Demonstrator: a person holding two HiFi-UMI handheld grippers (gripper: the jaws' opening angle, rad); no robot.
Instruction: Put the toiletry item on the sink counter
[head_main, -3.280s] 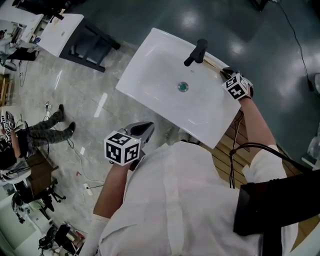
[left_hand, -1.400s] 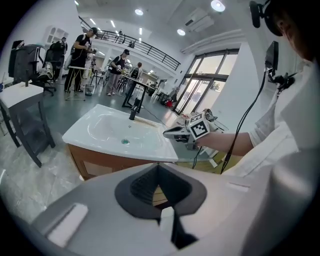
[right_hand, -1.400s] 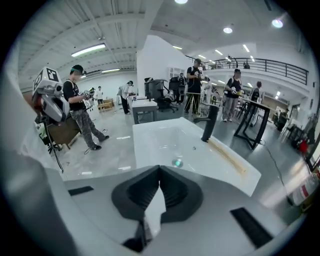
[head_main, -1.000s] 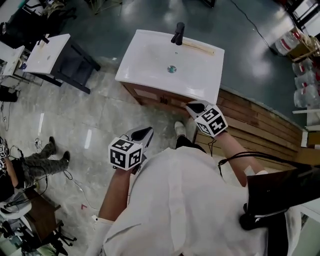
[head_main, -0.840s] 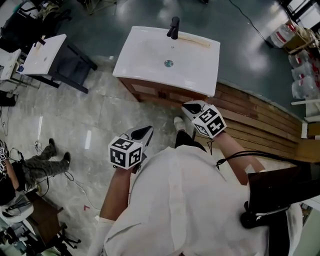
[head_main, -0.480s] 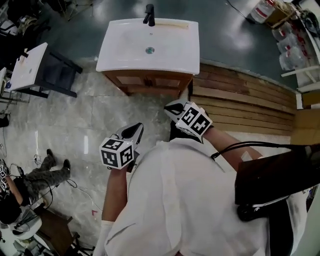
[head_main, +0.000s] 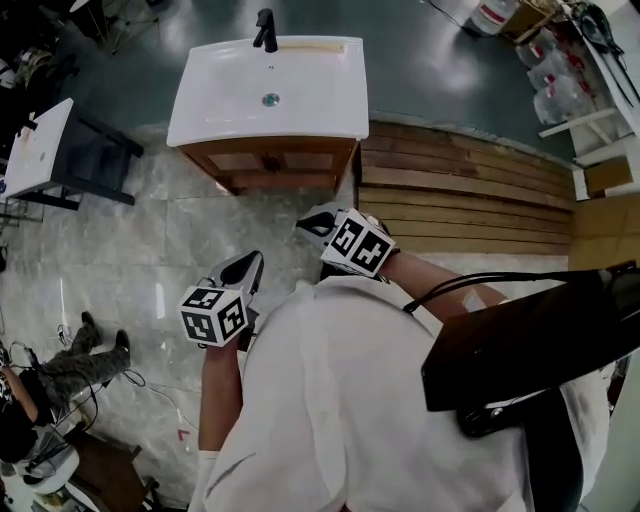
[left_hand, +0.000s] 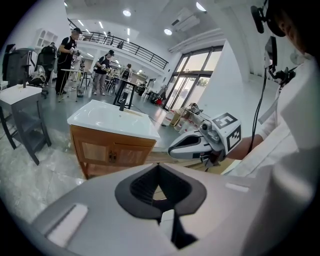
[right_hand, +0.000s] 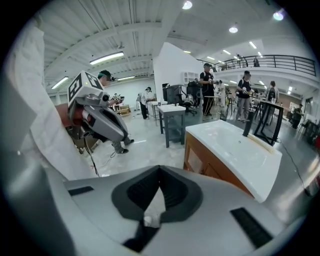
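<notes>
left jaws: the left gripper (left_hand: 159, 167) has its jaws pressed together tip to tip with nothing between them. It is held in front of the person's white shirt (head_main: 350, 400), well apart from the sink.
right jaws: the right gripper (right_hand: 159, 172) also has its jaws closed on nothing. It sits apart from the left one and somewhat nearer the sink.
toiletry item (head_main: 305, 45): a long, pale, stick-like thing lying flat along the back edge of the sink desk, just right of the faucet. It is too small to tell its kind.
sink desk (head_main: 320, 105): a white top with a shallow basin and a round drain (head_main: 271, 100) near the middle.
faucet (head_main: 265, 28): black and upright, at the back edge and left of centre.
cabinet (head_main: 270, 160): brown wood with two front doors, directly under the white top.
planks (head_main: 470, 195): a band of wooden boards on the floor, starting at the cabinet's right side.
floor: pale glossy tiles (head_main: 150, 260) lie under the person, and a dark glossy surface lies beyond the sink.
side desk (head_main: 35, 145): white-topped on a dark frame, left of the sink and well apart from it.
edges: large water bottles (head_main: 545, 70) stand at the upper right, and another person's legs (head_main: 60, 365) rest on the floor at the lower left.
</notes>
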